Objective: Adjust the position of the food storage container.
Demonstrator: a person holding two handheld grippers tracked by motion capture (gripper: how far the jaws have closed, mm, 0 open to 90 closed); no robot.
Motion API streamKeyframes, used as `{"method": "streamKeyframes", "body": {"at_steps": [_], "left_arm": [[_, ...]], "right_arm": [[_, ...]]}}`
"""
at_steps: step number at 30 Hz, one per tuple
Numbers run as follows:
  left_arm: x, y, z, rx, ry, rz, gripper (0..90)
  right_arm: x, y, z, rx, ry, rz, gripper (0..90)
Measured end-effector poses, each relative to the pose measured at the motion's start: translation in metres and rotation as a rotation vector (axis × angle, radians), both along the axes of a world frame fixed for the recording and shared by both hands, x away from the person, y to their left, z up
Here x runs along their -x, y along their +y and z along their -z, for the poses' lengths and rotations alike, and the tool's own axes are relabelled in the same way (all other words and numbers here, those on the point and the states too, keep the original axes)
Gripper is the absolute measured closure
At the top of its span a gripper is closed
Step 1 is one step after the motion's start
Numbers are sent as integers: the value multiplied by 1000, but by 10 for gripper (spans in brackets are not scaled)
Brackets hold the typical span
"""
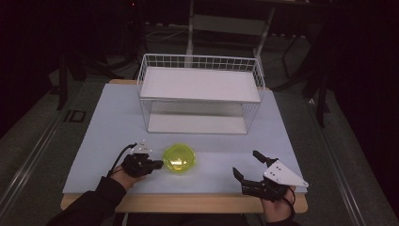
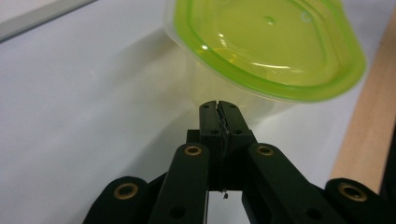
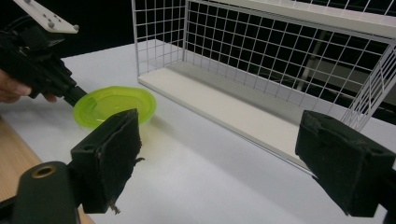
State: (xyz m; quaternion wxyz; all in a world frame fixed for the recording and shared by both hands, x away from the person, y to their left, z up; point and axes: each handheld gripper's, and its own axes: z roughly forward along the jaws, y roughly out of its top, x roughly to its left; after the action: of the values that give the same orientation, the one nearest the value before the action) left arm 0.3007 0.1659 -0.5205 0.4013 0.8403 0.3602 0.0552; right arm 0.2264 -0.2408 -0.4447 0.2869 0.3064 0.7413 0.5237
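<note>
A translucent lime-green bowl [image 1: 179, 158] sits on the white mat near the table's front, in front of the wire rack. My left gripper [image 1: 159, 164] lies level just left of the bowl, its tip at the bowl's side. In the left gripper view the jaws [image 2: 218, 105] are pressed together with nothing between them, right under the bowl's green rim [image 2: 268, 51]. My right gripper [image 1: 245, 163] rests at the front right, well apart from the bowl, and its fingers stand wide open and empty. The right gripper view shows its pads [image 3: 109, 154] spread, with the bowl [image 3: 114, 106] and the left gripper [image 3: 74, 95] beyond.
A white wire rack [image 1: 200, 94] with a white upper shelf and a white base board stands at the back of the mat [image 1: 103, 127], open towards me. The table's wooden front edge [image 1: 188, 203] runs below both hands. Dark floor and chair legs surround the table.
</note>
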Motion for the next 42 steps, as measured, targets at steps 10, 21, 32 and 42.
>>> {"method": "streamKeyframes", "body": {"at_steps": [10, 21, 32, 42], "left_arm": [[-5, -14, 3, 5, 16, 17, 900], [-5, -48, 6, 31, 46, 79, 900], [-7, -77, 11, 46, 62, 121, 900], [-8, -94, 11, 61, 64, 144, 900]], "right_arm": [[0, 0, 0, 3, 0, 0, 139], [0, -1, 0, -2, 2, 1, 140], [0, -2, 1, -2, 6, 3, 140], [0, -2, 1, 0, 7, 1, 141]]}}
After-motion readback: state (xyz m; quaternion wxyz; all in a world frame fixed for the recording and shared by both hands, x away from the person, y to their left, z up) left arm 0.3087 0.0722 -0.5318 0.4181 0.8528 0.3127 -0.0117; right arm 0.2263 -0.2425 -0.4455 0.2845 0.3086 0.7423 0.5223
